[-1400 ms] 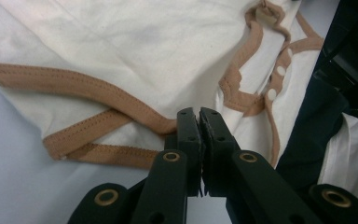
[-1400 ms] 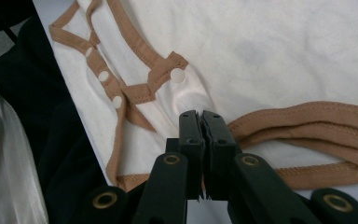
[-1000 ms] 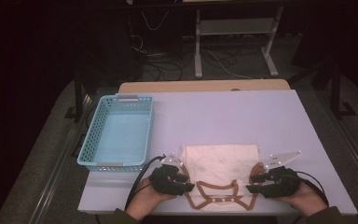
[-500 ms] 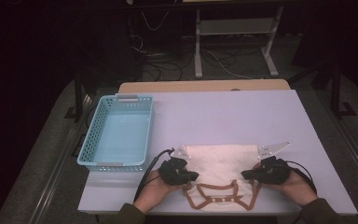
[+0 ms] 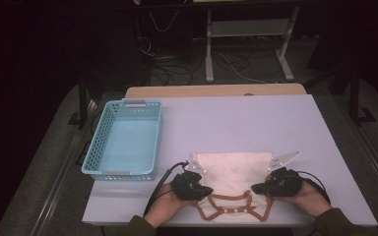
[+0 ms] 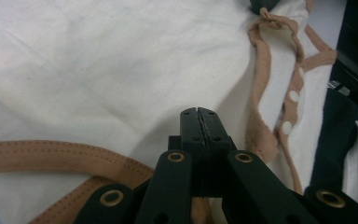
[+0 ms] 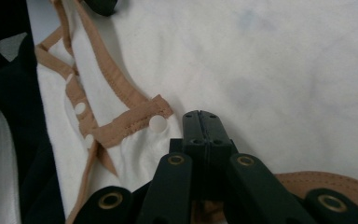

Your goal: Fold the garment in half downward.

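Observation:
A white garment (image 5: pixel 231 172) with tan trim (image 5: pixel 231 212) and snap buttons lies flat on the table's near side. My left gripper (image 5: pixel 207 190) points inward at the garment's lower left edge. Its jaws are shut, with the tan trim (image 6: pixel 51 156) running in under them (image 6: pixel 199 112). My right gripper (image 5: pixel 256 187) mirrors it at the lower right edge, shut (image 7: pixel 199 114) beside a white snap (image 7: pixel 157 123), with trim (image 7: pixel 326 179) passing beneath. White cloth (image 7: pixel 284 60) spreads beyond the tips.
A light blue plastic basket (image 5: pixel 119 173) stands to the left on the pale table (image 5: pixel 236 118). Cables trail from both grippers toward the near edge. A wooden board and a metal frame lie beyond the table's far edge.
Both hands have shifted slightly inward and down onto the garment's lower corners. The grippers now point toward each other, with their jaws closed at the trim.

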`<state>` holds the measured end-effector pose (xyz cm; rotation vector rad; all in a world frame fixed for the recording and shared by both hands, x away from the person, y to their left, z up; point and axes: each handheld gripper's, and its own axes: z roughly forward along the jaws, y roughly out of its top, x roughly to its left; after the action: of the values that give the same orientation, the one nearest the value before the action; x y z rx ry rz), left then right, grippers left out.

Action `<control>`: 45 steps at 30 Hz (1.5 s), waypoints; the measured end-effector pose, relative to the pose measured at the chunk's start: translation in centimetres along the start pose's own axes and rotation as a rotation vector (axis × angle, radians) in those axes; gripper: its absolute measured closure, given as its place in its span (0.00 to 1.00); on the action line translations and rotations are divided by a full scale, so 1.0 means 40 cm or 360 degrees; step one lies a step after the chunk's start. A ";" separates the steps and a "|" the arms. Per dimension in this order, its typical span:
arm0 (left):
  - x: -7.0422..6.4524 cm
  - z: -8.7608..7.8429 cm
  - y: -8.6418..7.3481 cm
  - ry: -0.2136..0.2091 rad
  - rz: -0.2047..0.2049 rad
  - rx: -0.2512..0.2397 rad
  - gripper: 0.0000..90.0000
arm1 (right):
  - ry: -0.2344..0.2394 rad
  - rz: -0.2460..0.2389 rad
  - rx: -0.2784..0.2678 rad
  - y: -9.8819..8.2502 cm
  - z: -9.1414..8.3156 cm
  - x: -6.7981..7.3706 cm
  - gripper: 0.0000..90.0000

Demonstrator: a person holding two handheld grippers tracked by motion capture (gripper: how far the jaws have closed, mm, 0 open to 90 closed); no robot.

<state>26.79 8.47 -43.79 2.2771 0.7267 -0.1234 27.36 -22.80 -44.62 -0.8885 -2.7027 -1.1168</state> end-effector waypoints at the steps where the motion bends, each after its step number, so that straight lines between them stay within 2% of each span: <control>1: -0.002 -0.001 -0.002 -0.0012 -0.0002 -0.0006 0.99 | 0.0002 0.0001 0.0001 -0.001 -0.001 0.002 0.99; 6: -0.026 -0.008 -0.012 -0.0055 0.0005 0.0002 0.99 | 0.0017 0.0005 -0.0017 -0.007 -0.010 0.012 0.99; 13: -0.060 -0.010 -0.025 -0.0100 0.0025 0.0039 0.99 | 0.0057 -0.0010 -0.0010 -0.022 -0.023 0.049 0.99; 15: -0.062 -0.009 -0.026 -0.0104 0.0034 0.0051 0.99 | 0.0047 -0.0015 -0.0014 -0.024 -0.026 0.054 0.99; 16: -0.066 -0.008 -0.029 -0.0111 0.0032 0.0059 0.99 | 0.0034 -0.0014 -0.0049 -0.027 -0.040 0.058 0.99; 22: -0.071 -0.004 -0.032 -0.0116 0.0034 0.0090 0.99 | -0.0046 0.0026 -0.0109 -0.025 -0.058 0.041 0.99; 28: -0.070 0.004 -0.034 -0.0114 0.0032 0.0112 0.99 | -0.0098 0.0050 -0.0093 -0.017 -0.049 0.011 0.99; 32: -0.069 0.006 -0.036 -0.0115 0.0035 0.0130 0.99 | -0.0075 0.0038 -0.0054 -0.020 -0.039 0.013 0.99; 37: -0.068 0.007 -0.037 -0.0121 0.0026 0.0126 0.99 | -0.0007 0.0009 -0.0014 -0.030 -0.036 0.041 0.99; 45: -0.062 0.004 -0.037 -0.0115 0.0024 0.0123 0.99 | 0.0045 -0.0038 0.0017 -0.049 -0.046 0.084 0.99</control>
<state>23.96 8.03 -44.10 2.3380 0.6775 -0.2291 23.26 -23.50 -43.53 -0.8346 -2.7006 -1.1098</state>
